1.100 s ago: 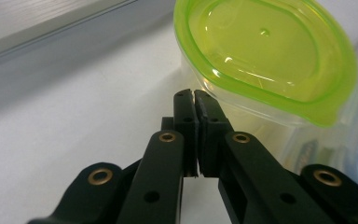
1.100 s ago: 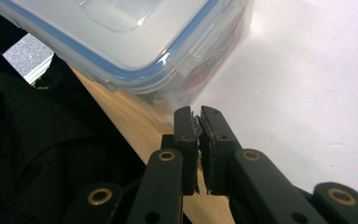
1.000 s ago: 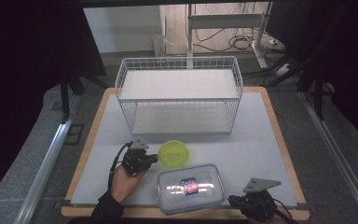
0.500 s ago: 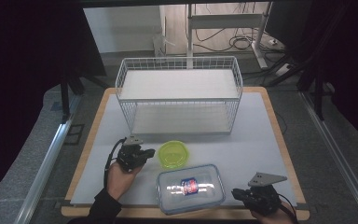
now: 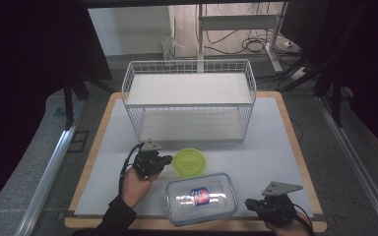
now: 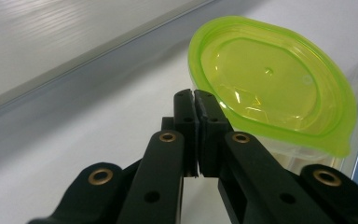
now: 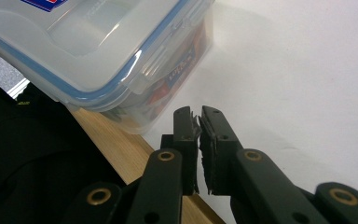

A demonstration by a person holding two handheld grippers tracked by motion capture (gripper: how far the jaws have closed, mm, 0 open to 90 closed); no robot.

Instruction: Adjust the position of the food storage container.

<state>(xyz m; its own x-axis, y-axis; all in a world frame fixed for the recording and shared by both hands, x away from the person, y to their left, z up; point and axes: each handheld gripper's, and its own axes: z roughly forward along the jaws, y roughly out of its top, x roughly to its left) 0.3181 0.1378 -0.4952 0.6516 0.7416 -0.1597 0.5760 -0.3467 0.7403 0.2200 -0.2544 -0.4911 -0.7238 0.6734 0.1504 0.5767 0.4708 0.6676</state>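
- The green-lidded tub [image 5: 190, 161] is taken as the landmark; it stands on the white worktop [image 5: 275, 147], just in front of the wire rack [image 5: 189, 101] and touching or all but touching the back edge of the clear latched box [image 5: 202, 197].
- Compared with a second ago, the left claw [image 5: 163, 161] has been brought up and closer, so that its tips now lie at the tub's left rim.
- In the left gripper view its jaws are seen pressed together with nothing between them, tips just short of the green lid [image 6: 270, 91].
- The right claw [image 5: 252, 204] has been kept where it was, well to the right of the tub and near the box's right front corner, jaws all but closed and empty.
- The tub and box are unmoved; a nudge or lid grasp is judged imminent, for which the jaws would have to be opened.
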